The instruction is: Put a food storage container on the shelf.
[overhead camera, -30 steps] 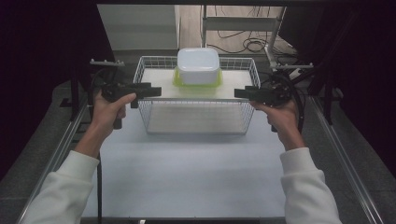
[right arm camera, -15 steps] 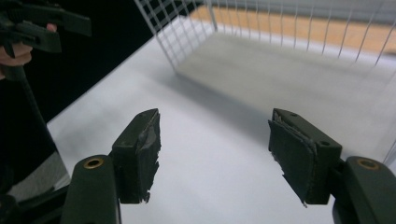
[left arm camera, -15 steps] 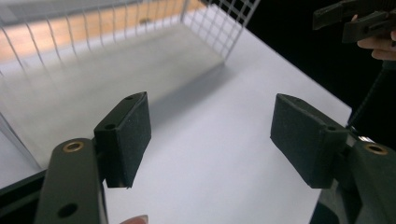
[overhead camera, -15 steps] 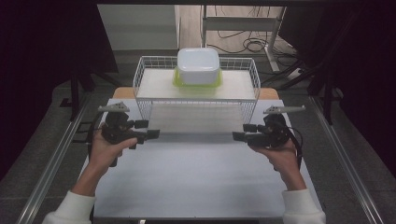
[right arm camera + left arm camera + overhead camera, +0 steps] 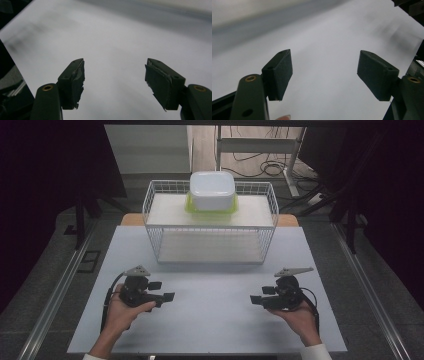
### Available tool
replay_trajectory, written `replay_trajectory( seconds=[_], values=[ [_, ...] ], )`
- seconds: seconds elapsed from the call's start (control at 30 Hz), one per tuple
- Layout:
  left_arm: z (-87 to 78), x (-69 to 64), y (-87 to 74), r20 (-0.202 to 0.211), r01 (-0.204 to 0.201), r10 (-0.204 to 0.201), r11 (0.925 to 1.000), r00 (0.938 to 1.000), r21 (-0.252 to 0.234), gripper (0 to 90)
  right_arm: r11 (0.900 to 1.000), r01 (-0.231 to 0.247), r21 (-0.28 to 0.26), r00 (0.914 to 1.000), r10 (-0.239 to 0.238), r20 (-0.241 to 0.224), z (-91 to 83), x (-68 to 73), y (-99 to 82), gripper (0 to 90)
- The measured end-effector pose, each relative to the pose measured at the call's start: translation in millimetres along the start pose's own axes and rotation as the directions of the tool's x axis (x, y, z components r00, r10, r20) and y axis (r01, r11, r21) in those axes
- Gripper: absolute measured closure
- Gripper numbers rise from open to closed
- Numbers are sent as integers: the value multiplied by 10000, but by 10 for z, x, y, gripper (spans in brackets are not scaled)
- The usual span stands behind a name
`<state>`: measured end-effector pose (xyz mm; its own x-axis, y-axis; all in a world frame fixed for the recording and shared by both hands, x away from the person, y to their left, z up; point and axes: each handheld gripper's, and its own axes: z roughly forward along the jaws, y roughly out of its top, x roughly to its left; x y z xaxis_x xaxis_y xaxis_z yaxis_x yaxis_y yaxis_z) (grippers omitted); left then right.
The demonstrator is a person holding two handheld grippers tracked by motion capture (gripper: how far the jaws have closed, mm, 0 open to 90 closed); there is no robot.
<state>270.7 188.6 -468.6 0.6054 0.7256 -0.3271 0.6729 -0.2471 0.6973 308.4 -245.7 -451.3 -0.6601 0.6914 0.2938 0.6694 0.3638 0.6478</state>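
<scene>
Dark floor and black drapes ring your workspace, with cables lying on the floor beyond the far edge. Your pale table [image 5: 210, 320] takes up the middle of the high view, and its bare surface also runs under both gripper cameras.

At the far end of the table stands a white wire basket [image 5: 150, 215], with a flat white board as its floor. Inside it, against the back wall, sits a white lidded container [image 5: 212, 190] on a yellow-green base, well apart from both of your hands.

Your left gripper [image 5: 170, 297] is low over the near left part of the table, pointing inward toward the middle. In the left gripper view its jaws stand wide apart with nothing but table between the pads [image 5: 280, 72].

Your right gripper [image 5: 254, 300] mirrors it on the near right, pointing inward as well. Its jaws have just been opening, and in the right gripper view they stand spread with nothing between them. The pads [image 5: 160, 82] look ragged at the edges, though the blur makes it hard to say whether that is wear.

Both grippers are near each other's level, well apart, facing across open table.
</scene>
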Motion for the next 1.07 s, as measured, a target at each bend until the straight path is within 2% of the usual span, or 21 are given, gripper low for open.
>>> replay_trajectory(
  seconds=[0.07, 0.1, 0.13, 0.2, 0.23, 0.3, 0.5, 0.67, 0.77, 1.07],
  values=[
    [64, 2, -106, -70, 67, -68, 10000, 10000, -58, 277, 9999, -16, 106, 10000, 16, -6, 71, -10, -71, 318],
    [109, 10, -148, -1, 136, -136, 9998, 9999, 108, 285, 9998, -17, 188, 10000, 17, 7, 104, -19, -100, 318],
    [150, 16, -179, -14, 30, -29, 9994, 10000, 349, 279, 9997, -10, 238, 10000, 9, 49, 133, -29, -128, 319],
    [199, 25, -219, -236, -122, 137, 9979, 9996, 631, 277, 9993, 63, 360, 9999, -67, 113, 192, -62, -174, 319],
    [205, 26, -228, -401, -140, 166, 9979, 9991, 639, 274, 9991, 54, 415, 9998, -61, 180, 212, -73, -193, 319],
    [197, 47, -228, -271, -71, 85, 9987, 9996, 503, 276, 9994, 91, 338, 9998, -98, 200, 219, -77, -209, 319],
    [194, 107, -218, -537, 6, 14, 9993, 9986, 364, 276, 9991, 416, 129, 9980, -421, 479, 201, -94, -211, 319],
    [205, 99, -207, -437, -26, 41, 9994, 9990, 343, 271, 9991, 381, 186, 9981, -390, 475, 205, -103, -239, 317],
    [214, 100, -208, -492, -25, 44, 9993, 9988, 380, 268, 9984, 536, 152, 9973, -543, 485, 209, -86, -245, 316],
    [190, 110, -211, -616, 27, -6, 9994, 9981, 343, 257, 9987, 503, 118, 9974, -509, 512, 198, -84, -248, 298]
  ],
)
